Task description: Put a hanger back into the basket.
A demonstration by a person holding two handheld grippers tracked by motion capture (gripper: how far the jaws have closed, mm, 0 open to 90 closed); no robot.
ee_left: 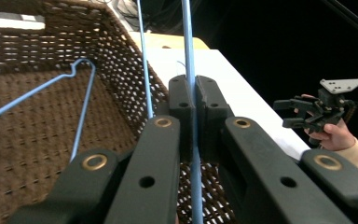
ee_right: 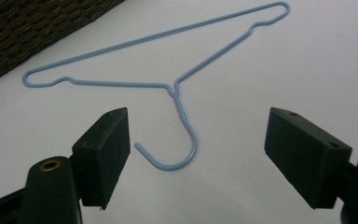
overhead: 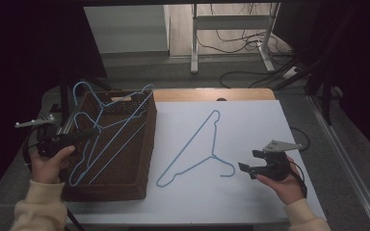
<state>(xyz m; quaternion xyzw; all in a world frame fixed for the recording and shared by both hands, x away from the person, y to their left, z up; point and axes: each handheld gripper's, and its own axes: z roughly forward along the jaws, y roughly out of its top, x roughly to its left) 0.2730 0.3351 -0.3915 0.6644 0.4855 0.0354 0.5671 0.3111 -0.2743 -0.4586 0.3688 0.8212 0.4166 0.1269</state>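
A blue wire hanger (overhead: 213,156) lies flat on the white table (overhead: 255,120), its hook toward my right gripper (overhead: 248,160). In the right gripper view the hook (ee_right: 186,154) curls just beyond the wide-open jaws of my right gripper (ee_right: 198,137), which hold nothing. At the left stands a brown wicker basket (overhead: 135,178). My left gripper (overhead: 95,130) hovers over it, shut on the wire of a second blue hanger (ee_left: 189,46). Another blue hanger (ee_left: 81,63) rests inside the basket (ee_left: 37,46).
A wooden strip (overhead: 212,95) runs along the table's far edge. Beyond it are desk legs (overhead: 194,43) and loose cables (overhead: 236,43) on the floor. The right hand and its gripper (ee_left: 307,114) show far off in the left gripper view.
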